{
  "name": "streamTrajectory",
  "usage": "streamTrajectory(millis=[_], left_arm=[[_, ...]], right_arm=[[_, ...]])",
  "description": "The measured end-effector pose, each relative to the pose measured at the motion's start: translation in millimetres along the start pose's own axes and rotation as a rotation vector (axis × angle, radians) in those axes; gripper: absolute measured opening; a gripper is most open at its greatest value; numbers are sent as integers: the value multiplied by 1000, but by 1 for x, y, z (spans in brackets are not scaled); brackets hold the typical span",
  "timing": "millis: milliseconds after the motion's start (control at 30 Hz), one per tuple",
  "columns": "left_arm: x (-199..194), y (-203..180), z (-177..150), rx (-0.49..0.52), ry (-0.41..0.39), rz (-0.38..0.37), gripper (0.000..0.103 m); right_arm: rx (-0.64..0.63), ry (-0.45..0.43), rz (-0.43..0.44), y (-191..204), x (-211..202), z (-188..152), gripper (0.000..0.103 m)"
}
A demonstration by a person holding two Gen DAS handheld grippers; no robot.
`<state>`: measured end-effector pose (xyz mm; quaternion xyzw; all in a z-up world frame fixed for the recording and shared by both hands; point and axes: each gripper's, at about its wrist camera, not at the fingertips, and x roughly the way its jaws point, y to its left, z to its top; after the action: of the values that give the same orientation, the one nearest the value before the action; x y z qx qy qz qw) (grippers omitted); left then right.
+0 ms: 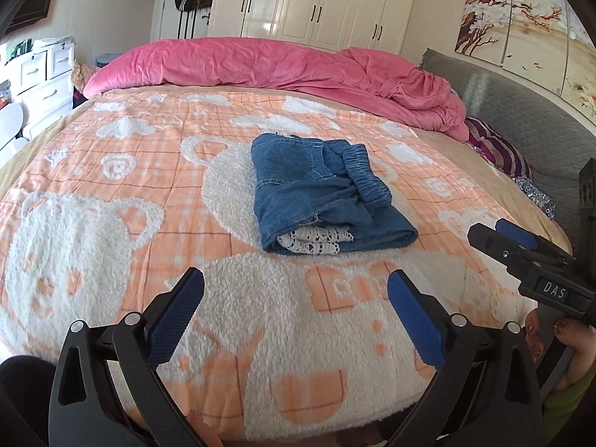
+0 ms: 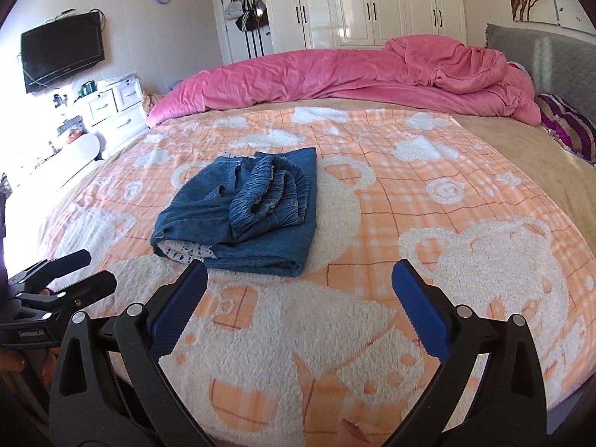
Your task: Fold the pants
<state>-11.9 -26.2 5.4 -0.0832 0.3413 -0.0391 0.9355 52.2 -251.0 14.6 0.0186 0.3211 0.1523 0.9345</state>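
Both my tongs, left tongs [image 1: 296,290] and right tongs [image 2: 300,285], are wide open with nothing in them. Folded blue pants [image 1: 324,195] lie on the bed [image 1: 111,186], just ahead of both.

pants [image 1: 327,193] soft blue denim, bit of white lace trim poking out. blanket [image 1: 111,246] fuzzy fleece, matt. pink duvet [image 1: 268,63] plush, velvety. wardrobe [image 1: 320,0] doors glossy. left tool [image 1: 296,283] matt black plastic, textured blue pads [image 1: 175,320].
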Motion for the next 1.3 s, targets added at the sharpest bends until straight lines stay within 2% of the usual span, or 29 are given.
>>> streamTrajectory(millis=[533, 833, 1300], left_arm=[[-19, -10, -22, -8, 3, -2, 98], [-11, -13, -29, 11, 30, 12, 98], [15, -2, -34, -19, 111, 14, 98]], right_arm=[[-52, -82, 0, 12, -42, -21, 94], [-49, -39, -1, 12, -33, -31, 94], [-29, 48, -10, 7, -8, -39, 94]])
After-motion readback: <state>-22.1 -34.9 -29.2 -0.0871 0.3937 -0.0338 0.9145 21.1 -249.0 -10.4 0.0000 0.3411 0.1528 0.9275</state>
